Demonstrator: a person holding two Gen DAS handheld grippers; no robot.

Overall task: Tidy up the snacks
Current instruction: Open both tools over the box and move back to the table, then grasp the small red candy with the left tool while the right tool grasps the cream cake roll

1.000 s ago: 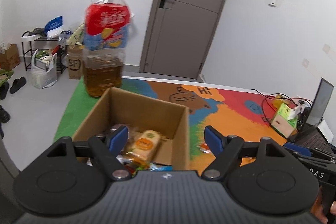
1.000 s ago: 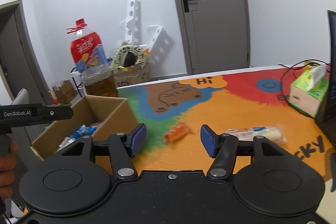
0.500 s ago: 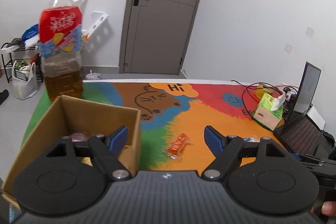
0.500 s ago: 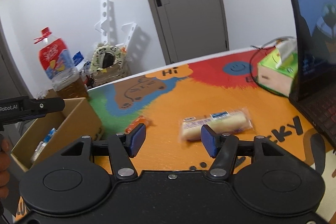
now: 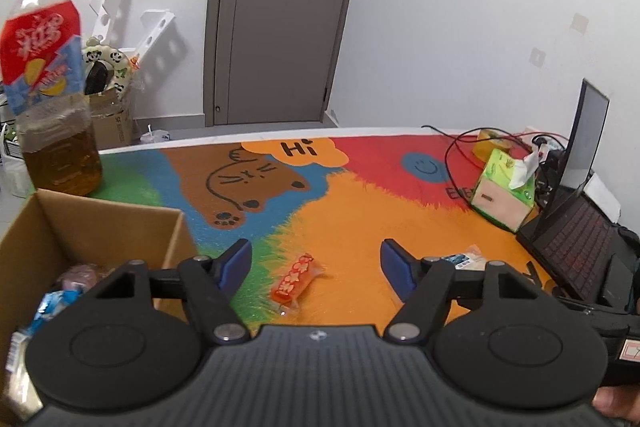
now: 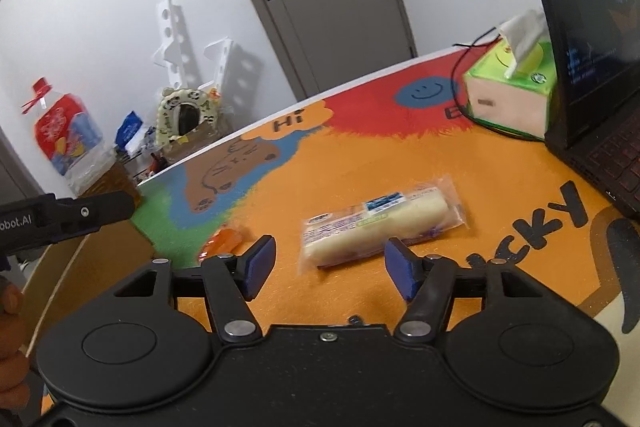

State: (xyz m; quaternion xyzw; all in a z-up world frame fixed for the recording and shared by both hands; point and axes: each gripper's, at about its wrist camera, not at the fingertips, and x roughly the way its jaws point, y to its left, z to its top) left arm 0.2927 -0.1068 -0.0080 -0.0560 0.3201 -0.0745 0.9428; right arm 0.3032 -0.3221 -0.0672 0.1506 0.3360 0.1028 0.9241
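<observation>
Snacks lie loose on the mat (image 5: 360, 211): left gripper (image 5: 316, 263), jaws just narrowing yet empty, frames the orange packet (image 5: 294, 279) beside the cardboard box (image 5: 100, 227); right gripper (image 6: 330, 265), jaws just widening, empty, straddles the white roll (image 6: 380, 223), likely both for boxing.

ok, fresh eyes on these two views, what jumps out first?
The loud rainbow mat with its cartoon cat and "Hi" bubble covers the table. On its orange patch lie two loose snacks: a small orange packet in front of the open left tongs, and a long white wrapped roll in front of the open right tongs. At the left stands a cardboard box already holding snacks, a big oil bottle behind it.
</observation>
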